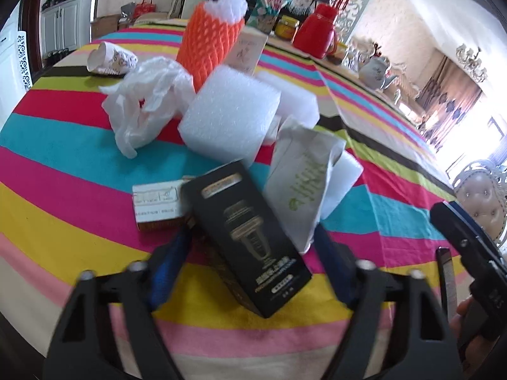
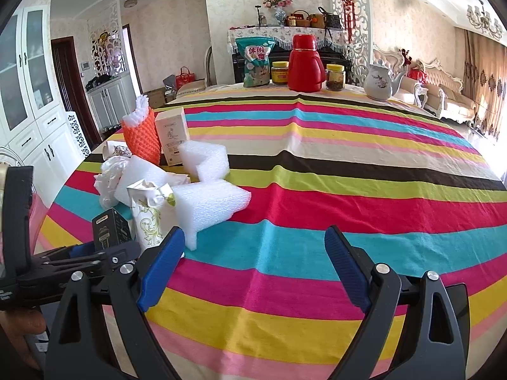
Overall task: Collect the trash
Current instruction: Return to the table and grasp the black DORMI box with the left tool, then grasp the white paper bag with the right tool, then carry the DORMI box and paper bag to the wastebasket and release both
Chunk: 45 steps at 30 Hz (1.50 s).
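Straddling the black box (image 1: 250, 237), the left gripper (image 1: 250, 250) has its jaws spread, pads not clearly pressing it. Right gripper (image 2: 253, 262) gapes over bare striped tablecloth (image 2: 348, 190). Behind the box: white paper bag (image 1: 298, 183), foam blocks (image 1: 228, 117), crumpled plastic (image 1: 142, 104), orange foam net (image 1: 209, 38).

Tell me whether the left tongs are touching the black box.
Cannot tell. In the left wrist view the black box sits between the left tongs, but no gap or contact shows plainly.

Bright daylight w/ window (image 1: 475, 145) glare at right, fisheye-bent edges, near box (image 1: 250, 237) perhaps motion-blurred.
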Each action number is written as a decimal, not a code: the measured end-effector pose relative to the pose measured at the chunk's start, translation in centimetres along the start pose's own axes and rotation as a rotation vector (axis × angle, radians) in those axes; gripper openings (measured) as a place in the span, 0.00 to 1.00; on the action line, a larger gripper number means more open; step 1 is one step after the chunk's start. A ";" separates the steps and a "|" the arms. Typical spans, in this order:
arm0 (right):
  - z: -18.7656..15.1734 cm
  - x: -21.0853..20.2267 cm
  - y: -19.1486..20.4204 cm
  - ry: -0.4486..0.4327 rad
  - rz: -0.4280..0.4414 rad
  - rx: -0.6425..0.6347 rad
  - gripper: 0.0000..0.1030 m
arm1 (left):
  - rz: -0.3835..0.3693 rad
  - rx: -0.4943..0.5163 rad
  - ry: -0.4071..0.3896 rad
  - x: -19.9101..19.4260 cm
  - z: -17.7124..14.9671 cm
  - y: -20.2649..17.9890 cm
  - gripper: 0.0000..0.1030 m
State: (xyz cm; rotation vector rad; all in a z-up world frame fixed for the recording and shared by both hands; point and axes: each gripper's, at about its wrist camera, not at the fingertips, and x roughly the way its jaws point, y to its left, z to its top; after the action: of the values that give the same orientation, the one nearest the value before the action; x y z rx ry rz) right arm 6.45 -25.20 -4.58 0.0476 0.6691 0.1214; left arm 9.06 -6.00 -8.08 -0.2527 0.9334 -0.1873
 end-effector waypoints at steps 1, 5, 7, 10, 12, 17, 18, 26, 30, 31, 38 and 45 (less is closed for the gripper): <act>0.0 0.1 0.1 0.000 0.002 0.000 0.82 | 0.002 0.006 0.008 0.1 0.0 0.0 0.60; 0.1 0.3 0.4 0.006 0.011 -0.002 0.82 | 0.000 0.031 0.004 -0.5 0.0 0.2 0.48; 0.1 0.4 0.7 0.008 0.019 -0.007 0.82 | -0.003 0.039 0.000 -1.1 -0.1 0.4 0.43; 0.2 0.9 1.5 0.016 0.031 -0.019 0.82 | -0.007 0.044 -0.016 -2.0 0.0 0.9 0.40; 0.3 1.1 2.3 0.021 0.041 -0.030 0.82 | -0.009 0.047 -0.034 -2.8 -0.1 1.3 0.39; 0.5 2.0 4.3 0.037 0.057 -0.059 0.82 | -0.020 0.040 -0.066 -4.4 0.0 2.7 0.39; 0.5 2.3 4.7 0.043 0.061 -0.064 0.82 | -0.016 0.039 -0.072 -4.7 0.1 3.0 0.39; 0.6 4.8 8.2 0.090 0.079 -0.089 0.82 | 0.005 0.000 -0.146 -7.5 0.7 5.8 0.39; 0.5 6.1 9.7 0.111 0.069 -0.108 0.76 | 0.022 -0.025 -0.173 -8.9 0.8 7.6 0.39; 0.5 6.6 10.0 0.123 0.067 -0.109 0.72 | 0.026 -0.029 -0.178 -9.1 0.8 7.9 0.39; 0.1 8.8 11.5 0.175 0.052 -0.136 0.48 | 0.053 -0.072 -0.211 -10.7 0.8 11.1 0.39; 0.5 7.8 12.3 0.148 0.083 -0.141 0.34 | 0.080 -0.103 -0.242 -12.6 0.7 13.6 0.39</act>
State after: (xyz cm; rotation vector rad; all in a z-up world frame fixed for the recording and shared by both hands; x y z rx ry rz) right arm 11.59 -12.00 -7.95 -0.0699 0.8045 0.2530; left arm 2.98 10.47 -2.03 -0.3252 0.7119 -0.0333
